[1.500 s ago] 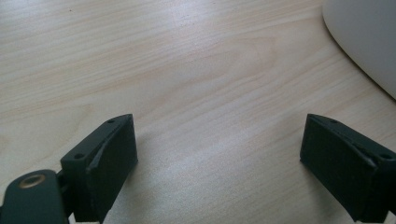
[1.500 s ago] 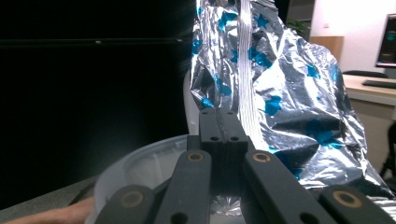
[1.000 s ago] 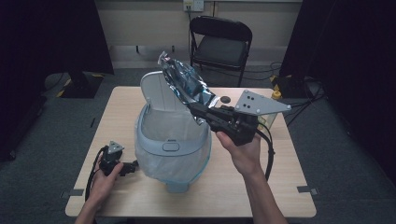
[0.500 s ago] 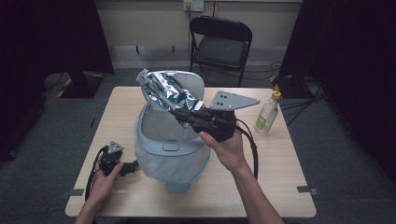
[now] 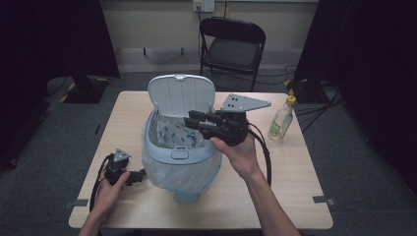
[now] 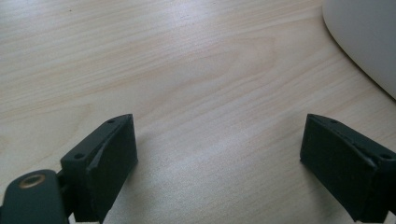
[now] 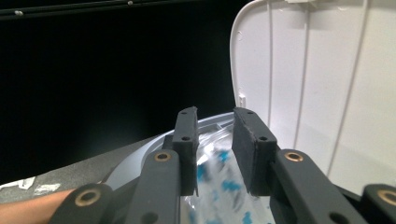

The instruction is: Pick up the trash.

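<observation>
The right gripper [image 5: 193,119], jaws just parted slightly and empty, hovers over the open lidded trash bin [image 5: 179,157] at table centre, while the left gripper [image 5: 142,174] rests wide open and empty at the bin's near left.

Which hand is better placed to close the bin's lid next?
Right, probably. The right claw hovers over the pale blue plastic bin beside its raised white lid; the left claw rests low on the wooden table.

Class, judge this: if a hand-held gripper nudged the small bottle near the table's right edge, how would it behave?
The bottle stands upright and is tall for its base, so it would probably tip. It looks like clear plastic, likely light, so it may slide. Lying down, its round body could roll.
</observation>
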The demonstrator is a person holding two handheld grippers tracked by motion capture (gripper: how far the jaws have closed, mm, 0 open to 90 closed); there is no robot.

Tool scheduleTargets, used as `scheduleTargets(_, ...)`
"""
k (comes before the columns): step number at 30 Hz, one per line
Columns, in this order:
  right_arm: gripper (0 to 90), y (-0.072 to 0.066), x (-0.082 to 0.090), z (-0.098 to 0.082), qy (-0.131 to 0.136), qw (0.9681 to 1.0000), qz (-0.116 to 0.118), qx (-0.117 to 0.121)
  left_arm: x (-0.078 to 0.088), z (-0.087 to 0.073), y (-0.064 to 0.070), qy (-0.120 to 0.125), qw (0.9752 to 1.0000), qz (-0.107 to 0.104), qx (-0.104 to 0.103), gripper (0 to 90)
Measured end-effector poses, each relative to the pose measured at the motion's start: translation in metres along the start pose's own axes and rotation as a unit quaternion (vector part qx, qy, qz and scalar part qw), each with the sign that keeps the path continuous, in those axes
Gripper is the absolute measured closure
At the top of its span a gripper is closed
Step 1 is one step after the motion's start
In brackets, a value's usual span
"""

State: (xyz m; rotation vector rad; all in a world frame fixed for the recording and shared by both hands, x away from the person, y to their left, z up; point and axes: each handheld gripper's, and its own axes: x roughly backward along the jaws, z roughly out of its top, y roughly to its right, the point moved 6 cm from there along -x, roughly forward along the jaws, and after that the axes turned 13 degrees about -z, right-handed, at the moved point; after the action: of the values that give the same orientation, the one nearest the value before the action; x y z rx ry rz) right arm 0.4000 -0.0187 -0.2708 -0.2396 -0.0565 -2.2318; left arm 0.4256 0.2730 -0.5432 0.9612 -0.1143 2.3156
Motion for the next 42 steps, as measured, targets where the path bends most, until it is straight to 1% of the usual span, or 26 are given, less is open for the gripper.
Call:
scheduleTargets(4, 69.3, 0.002, 0.000, -0.001, -0.002, 1.0000, -0.001, -0.002, 0.000, 0.000, 0.000, 0.000, 1.0000, 0.000, 0.000, 10.4)
scheduleTargets(11, 67.1, 0.013, 0.006, -0.006, -0.003, 0.9998, -0.015, -0.014, 0.000, 0.000, 0.000, 0.001, 1.0000, 0.000, 0.001, 10.4)
scheduleTargets(15, 64.9, 0.022, 0.015, -0.007, 0.002, 0.9992, -0.033, -0.023, 0.000, 0.000, 0.000, 0.000, 1.0000, 0.000, 0.000, 10.4)
scheduleTargets(17, 64.6, 0.030, 0.023, -0.006, 0.008, 0.9984, -0.050, -0.028, 0.000, 0.000, 0.000, 0.000, 1.0000, 0.000, 0.000, 10.4)
scheduleTargets(21, 62.3, 0.046, 0.034, -0.009, 0.007, 0.9966, -0.076, -0.031, 0.000, 0.000, 0.000, 0.000, 1.0000, 0.000, 0.000, 10.4)
scheduleTargets(22, 61.5, 0.049, 0.037, -0.010, 0.006, 0.9960, -0.081, -0.036, 0.000, 0.000, 0.000, 0.001, 1.0000, 0.000, 0.001, 10.4)
scheduleTargets(24, 59.9, 0.058, 0.044, -0.014, 0.005, 0.9944, -0.096, -0.045, 0.000, 0.000, 0.000, 0.000, 1.0000, 0.000, 0.000, 10.4)
scheduleTargets(28, 54.9, 0.075, 0.052, -0.023, 0.001, 0.9909, -0.124, -0.053, 0.000, 0.000, 0.000, 0.000, 1.0000, -0.001, 0.000, 10.4)
scheduleTargets(31, 52.7, 0.085, 0.053, -0.033, -0.014, 0.9859, -0.162, -0.041, 0.000, 0.000, 0.000, 0.000, 1.0000, -0.001, 0.000, 10.4)
scheduleTargets(32, 51.9, 0.087, 0.053, -0.037, -0.018, 0.9855, -0.162, -0.048, 0.000, 0.000, 0.000, 0.000, 1.0000, 0.000, 0.000, 10.4)
scheduleTargets(33, 50.8, 0.089, 0.054, -0.042, -0.022, 0.9850, -0.164, -0.049, 0.000, 0.000, 0.000, 0.000, 1.0000, 0.000, 0.000, 10.4)
scheduleTargets(35, 48.6, 0.096, 0.054, -0.053, -0.035, 0.9818, -0.180, -0.047, 0.000, 0.000, 0.000, 0.001, 1.0000, 0.000, 0.001, 10.4)
scheduleTargets(37, 47.1, 0.104, 0.055, -0.065, -0.044, 0.9798, -0.186, -0.059, 0.000, 0.000, 0.000, 0.000, 1.0000, 0.000, 0.000, 10.4)
scheduleTargets(40, 44.3, 0.120, 0.057, -0.084, -0.059, 0.9741, -0.204, -0.076, 0.000, 0.000, 0.000, 0.001, 1.0000, -0.001, 0.001, 10.4)
scheduleTargets(41, 43.4, 0.125, 0.058, -0.090, -0.064, 0.9718, -0.212, -0.080, 0.000, 0.000, 0.000, 0.000, 1.0000, -0.001, 0.000, 10.4)
scheduleTargets(42, 42.1, 0.131, 0.059, -0.097, -0.069, 0.9688, -0.222, -0.086, 0.000, 0.000, 0.000, 0.001, 1.0000, -0.001, 0.001, 10.4)
